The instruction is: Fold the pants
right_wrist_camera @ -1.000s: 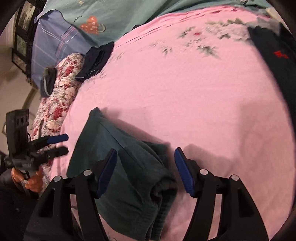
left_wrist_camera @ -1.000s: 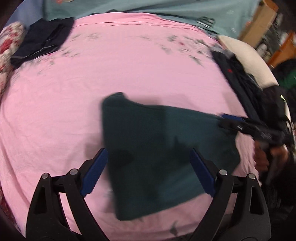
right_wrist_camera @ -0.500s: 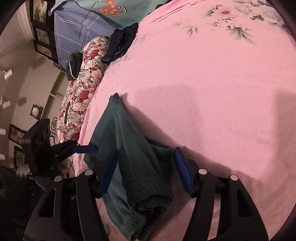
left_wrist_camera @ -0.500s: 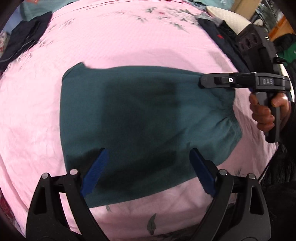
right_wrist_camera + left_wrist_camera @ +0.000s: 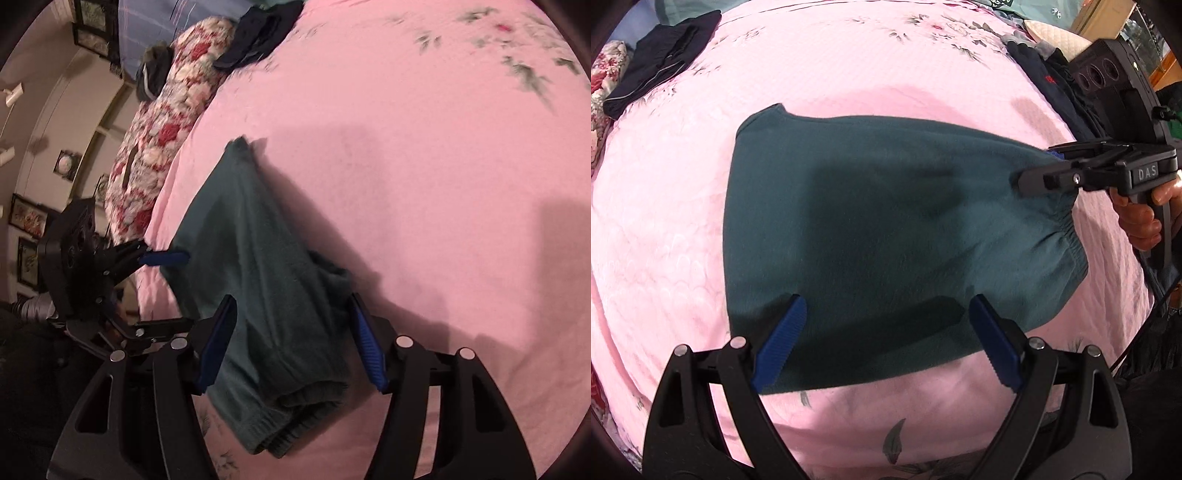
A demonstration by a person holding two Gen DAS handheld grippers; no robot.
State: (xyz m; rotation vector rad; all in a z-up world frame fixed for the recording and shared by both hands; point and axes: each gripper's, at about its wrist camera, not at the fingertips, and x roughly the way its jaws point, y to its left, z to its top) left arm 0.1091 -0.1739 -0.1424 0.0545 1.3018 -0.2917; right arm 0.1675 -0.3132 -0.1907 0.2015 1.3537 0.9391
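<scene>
Dark green folded pants [image 5: 886, 229] lie flat on the pink bedsheet [image 5: 849, 66]. My left gripper [image 5: 886, 339] is open, its jaws standing over the near edge of the pants. My right gripper [image 5: 291, 343] is open over the elastic cuff end [image 5: 295, 410] of the pants [image 5: 251, 251]. In the left wrist view the right gripper [image 5: 1052, 166] hovers at the right end of the pants. In the right wrist view the left gripper [image 5: 166, 291] is at the pants' left edge.
Folded dark clothing [image 5: 661, 74] lies at the far left of the bed. Dark navy garments [image 5: 1045, 81] lie at the far right edge. A red floral quilt [image 5: 166, 110] borders the bed's left side. Framed pictures [image 5: 26, 218] hang on the wall.
Both grippers have drawn nearer to the pants and hover low over them. The pants now lie spread flat; both grippers stay open.
</scene>
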